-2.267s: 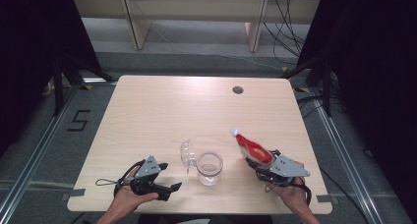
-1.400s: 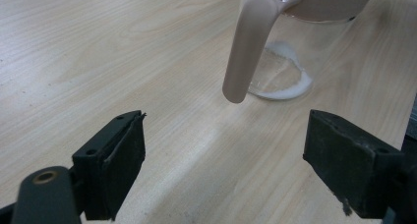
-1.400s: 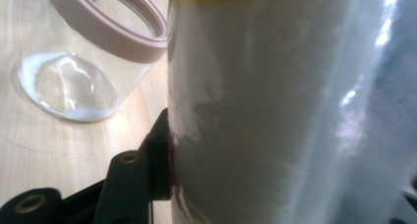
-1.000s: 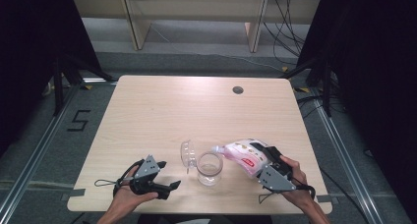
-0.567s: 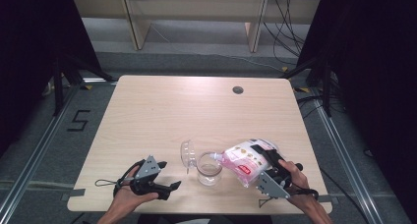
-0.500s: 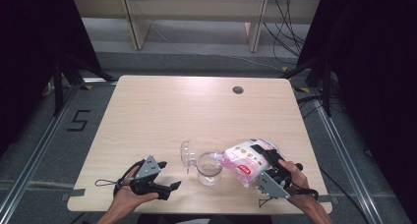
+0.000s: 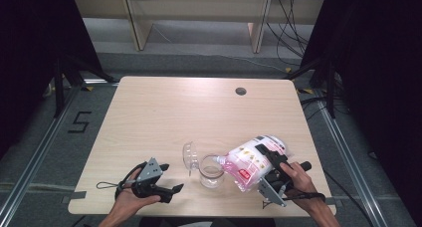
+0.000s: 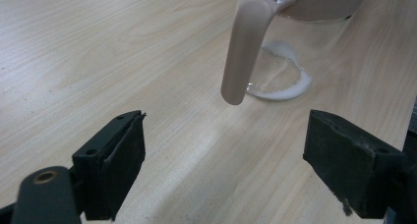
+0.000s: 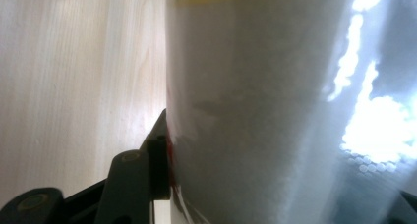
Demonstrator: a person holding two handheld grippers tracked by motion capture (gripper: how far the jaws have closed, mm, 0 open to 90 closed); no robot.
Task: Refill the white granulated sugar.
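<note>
right gripper (image 7: 267, 163), at about 5 o'clock on the desk (image 7: 164, 107): clamped on a soft refill pouch (image 7: 247, 160), pink and white, tipped over with its spout pointing toward 9 o'clock. in the right gripper view the pouch wall presses against the one jaw visible.

spout sits over the rim of a clear jar (image 7: 211, 170), which stands near the front edge at about 6 o'clock. its hinged lid (image 7: 190, 157) is flipped open on the far-left side. no contents can be made out in the jar from above.

left gripper (image 7: 171, 191), at 7 o'clock: jaws wide apart, holding nothing, resting low on the desk, near the jar but not touching. its own view shows the jar's beige handle (image 8: 243, 47) ahead.

judgement: pouring step in hand. next move likely calls for more tilt, spout kept inside the rim; the open gripper could steady the jar.
</note>
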